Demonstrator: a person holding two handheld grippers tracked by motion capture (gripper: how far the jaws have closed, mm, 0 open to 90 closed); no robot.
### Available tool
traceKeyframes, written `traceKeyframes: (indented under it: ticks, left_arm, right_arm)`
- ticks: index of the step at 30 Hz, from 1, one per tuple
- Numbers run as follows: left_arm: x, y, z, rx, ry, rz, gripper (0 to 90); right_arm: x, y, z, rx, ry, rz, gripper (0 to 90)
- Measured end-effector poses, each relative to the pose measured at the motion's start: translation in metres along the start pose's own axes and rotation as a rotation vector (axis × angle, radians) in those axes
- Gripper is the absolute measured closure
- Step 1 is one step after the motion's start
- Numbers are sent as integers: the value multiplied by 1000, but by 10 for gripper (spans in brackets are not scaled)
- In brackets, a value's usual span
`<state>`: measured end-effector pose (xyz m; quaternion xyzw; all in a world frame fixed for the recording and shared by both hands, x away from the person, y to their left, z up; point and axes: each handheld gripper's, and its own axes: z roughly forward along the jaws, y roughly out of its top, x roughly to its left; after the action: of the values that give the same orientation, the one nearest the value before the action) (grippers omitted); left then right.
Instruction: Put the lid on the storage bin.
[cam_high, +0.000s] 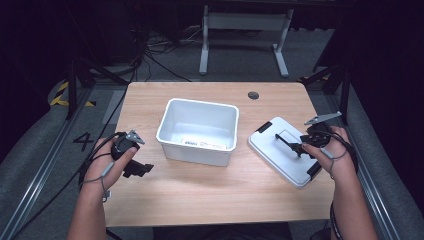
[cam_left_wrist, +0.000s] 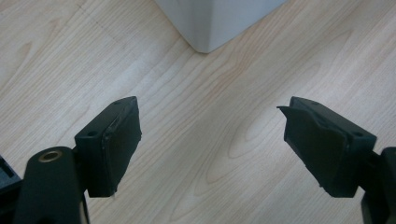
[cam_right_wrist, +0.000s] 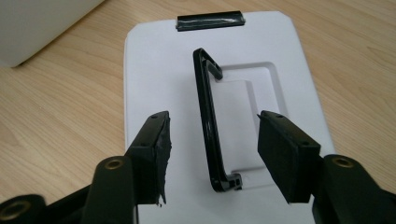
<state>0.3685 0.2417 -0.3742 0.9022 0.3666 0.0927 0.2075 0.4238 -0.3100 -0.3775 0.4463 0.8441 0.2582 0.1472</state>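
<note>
The right tool (cam_right_wrist: 212, 154) hovers spread astride the raised black handle (cam_right_wrist: 208, 121) of the white lid (cam_right_wrist: 154, 70); the left tool (cam_left_wrist: 210, 144) rests spread on the wooden worktop (cam_high: 200, 185).

A wooden table (cam_high: 210, 195) carries a white bin (cam_high: 198, 131) and a white lid (cam_high: 285, 150).

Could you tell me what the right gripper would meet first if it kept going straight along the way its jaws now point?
Most likely the raised black handle of the white lid: it stands between the right gripper's open jaws. The lid's flat top lies just beyond, though depth is hard to judge.
</note>
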Motion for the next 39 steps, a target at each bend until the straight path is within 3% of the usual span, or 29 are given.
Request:
traceKeyframes:
  ticks: [17, 28, 34, 39]
  left_arm:
    - [-4, -9, 5, 21, -6, -15, 194]
    - [-4, -12, 6, 26, -4, -18, 194]
    - [-4, -12, 6, 25, -1, -20, 194]
    - [-5, -10, 8, 28, 1, -10, 194]
  right_arm:
    - [-7, 0, 53, 115, 20, -10, 493]
    - [-11, 0, 58, 104, 21, 17, 663]
    - [-11, 1, 58, 107, 29, -4, 771]
    - [-12, 2, 57, 107, 17, -34, 809]
